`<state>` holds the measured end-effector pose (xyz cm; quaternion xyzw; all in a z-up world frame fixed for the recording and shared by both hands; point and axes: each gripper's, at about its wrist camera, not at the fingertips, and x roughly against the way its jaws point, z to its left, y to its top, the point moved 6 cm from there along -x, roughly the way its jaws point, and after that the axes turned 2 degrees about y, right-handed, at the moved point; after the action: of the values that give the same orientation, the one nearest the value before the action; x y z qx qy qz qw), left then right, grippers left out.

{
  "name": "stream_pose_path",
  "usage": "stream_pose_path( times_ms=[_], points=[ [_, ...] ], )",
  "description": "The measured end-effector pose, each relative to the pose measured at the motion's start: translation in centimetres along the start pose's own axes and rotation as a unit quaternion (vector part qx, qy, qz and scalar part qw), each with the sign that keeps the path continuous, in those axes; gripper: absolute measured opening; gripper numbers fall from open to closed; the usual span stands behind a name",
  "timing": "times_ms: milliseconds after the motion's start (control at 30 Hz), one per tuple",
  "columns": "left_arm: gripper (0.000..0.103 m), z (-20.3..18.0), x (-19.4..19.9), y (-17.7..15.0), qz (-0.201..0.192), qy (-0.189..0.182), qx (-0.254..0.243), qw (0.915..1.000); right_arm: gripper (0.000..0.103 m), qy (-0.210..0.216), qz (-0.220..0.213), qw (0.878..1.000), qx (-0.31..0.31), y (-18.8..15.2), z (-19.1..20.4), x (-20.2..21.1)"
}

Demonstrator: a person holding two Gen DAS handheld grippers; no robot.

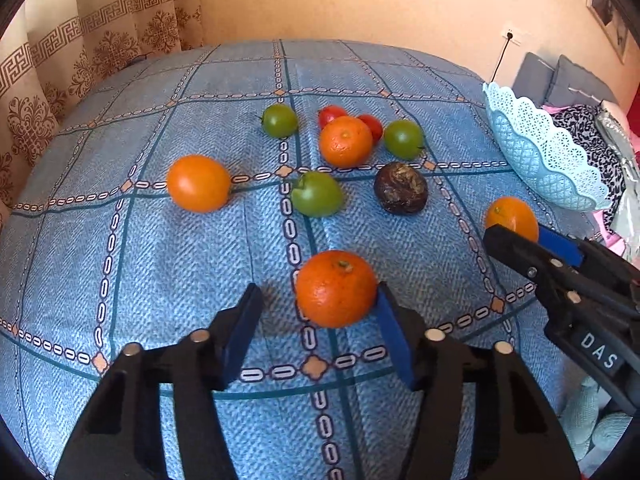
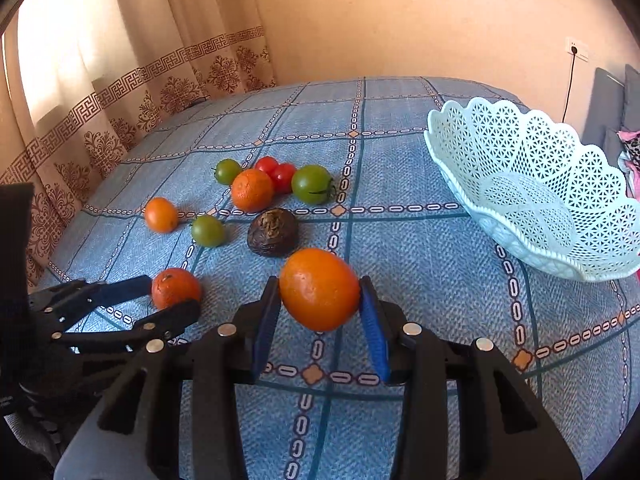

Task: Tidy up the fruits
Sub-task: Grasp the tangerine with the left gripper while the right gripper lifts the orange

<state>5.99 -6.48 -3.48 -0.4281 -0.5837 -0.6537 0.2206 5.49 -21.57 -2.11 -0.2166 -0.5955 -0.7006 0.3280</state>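
My left gripper is open around a mandarin on the blue cloth; the fruit touches its right pad and a gap stays on the left. My right gripper is shut on an orange; it shows at the right in the left wrist view. More fruit lies beyond: an orange, a mandarin, green tomatoes, red tomatoes and a dark wrinkled fruit. A pale blue lattice basket stands empty at the right.
The blue checked cloth covers a bed or table. Patterned curtains hang at the left. Grey cushions and clothes lie past the right edge. A wall socket with a cable is behind the basket.
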Motion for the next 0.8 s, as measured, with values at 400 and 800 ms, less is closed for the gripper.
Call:
stream_pose_path(
  times_ms=[400,800],
  points=[
    [0.039,-0.4,1.6,0.0,-0.013,-0.002,-0.003,0.9999,0.041,0.004,-0.007,1.000,-0.008,0.1,-0.1,0.8],
    [0.039,-1.1,3.7,1.7,-0.047,0.015,-0.019,0.9986,0.041,0.008,-0.041,0.999,-0.021,1.2,-0.5,3.3]
  ],
)
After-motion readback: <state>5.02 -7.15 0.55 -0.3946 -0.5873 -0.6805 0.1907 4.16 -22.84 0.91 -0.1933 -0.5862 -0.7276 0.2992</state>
